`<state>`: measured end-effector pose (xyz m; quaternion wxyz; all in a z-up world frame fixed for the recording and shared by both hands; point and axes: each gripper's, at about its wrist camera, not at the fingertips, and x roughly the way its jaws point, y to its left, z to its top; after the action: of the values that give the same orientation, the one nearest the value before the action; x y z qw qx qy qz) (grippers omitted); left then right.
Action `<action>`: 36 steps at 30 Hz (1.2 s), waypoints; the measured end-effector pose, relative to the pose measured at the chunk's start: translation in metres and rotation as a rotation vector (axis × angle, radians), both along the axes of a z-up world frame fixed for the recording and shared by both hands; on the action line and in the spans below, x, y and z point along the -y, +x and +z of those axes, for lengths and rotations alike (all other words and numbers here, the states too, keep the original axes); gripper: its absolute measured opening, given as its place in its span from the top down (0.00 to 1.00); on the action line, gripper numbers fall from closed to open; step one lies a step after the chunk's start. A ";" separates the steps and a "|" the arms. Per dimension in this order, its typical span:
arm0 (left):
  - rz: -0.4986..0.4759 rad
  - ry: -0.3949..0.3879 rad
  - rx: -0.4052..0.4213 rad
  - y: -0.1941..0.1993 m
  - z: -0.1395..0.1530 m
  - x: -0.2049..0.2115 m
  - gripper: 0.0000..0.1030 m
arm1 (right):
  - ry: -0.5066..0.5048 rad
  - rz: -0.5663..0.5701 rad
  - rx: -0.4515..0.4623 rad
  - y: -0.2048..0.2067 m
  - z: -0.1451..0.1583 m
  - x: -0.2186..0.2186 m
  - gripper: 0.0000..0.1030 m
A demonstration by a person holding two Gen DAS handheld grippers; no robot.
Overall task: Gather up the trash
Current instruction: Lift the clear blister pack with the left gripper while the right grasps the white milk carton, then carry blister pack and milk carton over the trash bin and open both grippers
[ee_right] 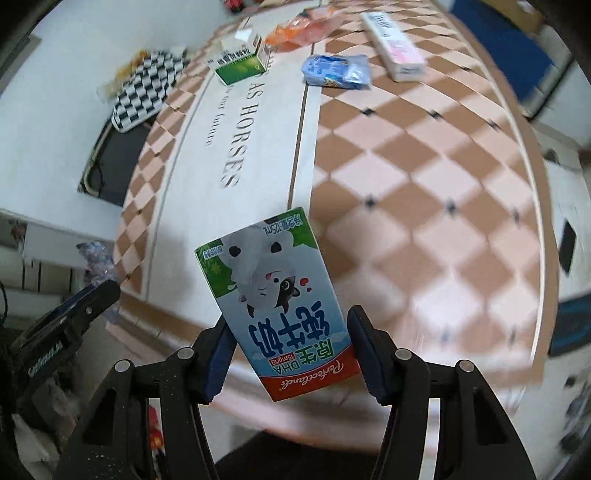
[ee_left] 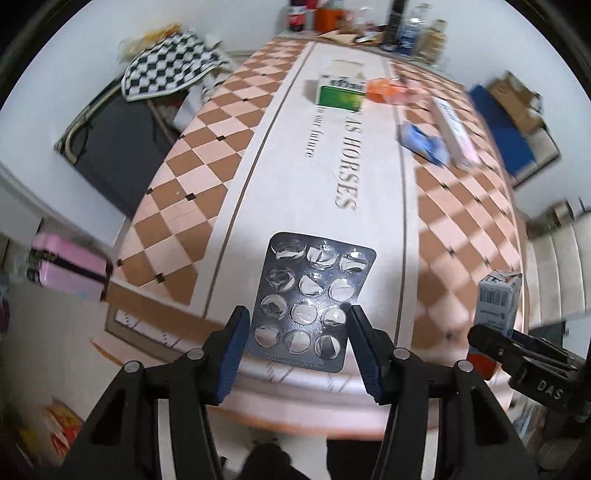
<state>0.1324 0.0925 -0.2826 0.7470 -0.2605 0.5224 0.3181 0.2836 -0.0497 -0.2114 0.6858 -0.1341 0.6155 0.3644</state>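
Note:
My left gripper [ee_left: 297, 325] is shut on an empty silver blister pack [ee_left: 314, 299] and holds it over the near end of the table [ee_left: 207, 173]. My right gripper [ee_right: 288, 332] is shut on a small milk carton [ee_right: 277, 299] with a cow cartoon, held upside down above the table's near edge; the carton also shows in the left wrist view [ee_left: 498, 299]. On the far part of the table lie a green and white box [ee_left: 341, 90], an orange wrapper [ee_left: 386, 90], a blue crumpled packet [ee_left: 423, 142] and a long white box [ee_left: 456, 127].
A checkered cloth [ee_left: 166, 66] lies over a dark chair to the left of the table. Bottles and boxes [ee_left: 406, 26] stand at the far end. A pink case [ee_left: 70, 266] sits low on the left. A blue mat with cardboard [ee_left: 509, 122] lies to the right.

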 end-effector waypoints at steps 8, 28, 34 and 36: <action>-0.222 -0.083 0.025 -0.082 0.001 0.070 0.50 | 0.013 -0.163 -0.006 -0.130 0.009 0.086 0.41; -0.190 -0.567 -0.128 -0.092 -0.336 0.100 0.41 | -0.230 -0.285 -0.134 -0.200 -0.290 0.157 0.41; -0.163 -0.509 -0.180 -0.108 -0.415 0.083 0.09 | -0.234 -0.332 -0.155 -0.174 -0.399 0.147 0.41; -0.154 -0.462 -0.196 -0.118 -0.428 0.075 0.09 | -0.204 -0.337 -0.204 -0.168 -0.429 0.141 0.40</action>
<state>0.0142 0.0171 -0.7110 0.6355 -0.3515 0.6694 0.1564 0.1154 -0.1907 -0.6408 0.6541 -0.0605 0.7290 0.1924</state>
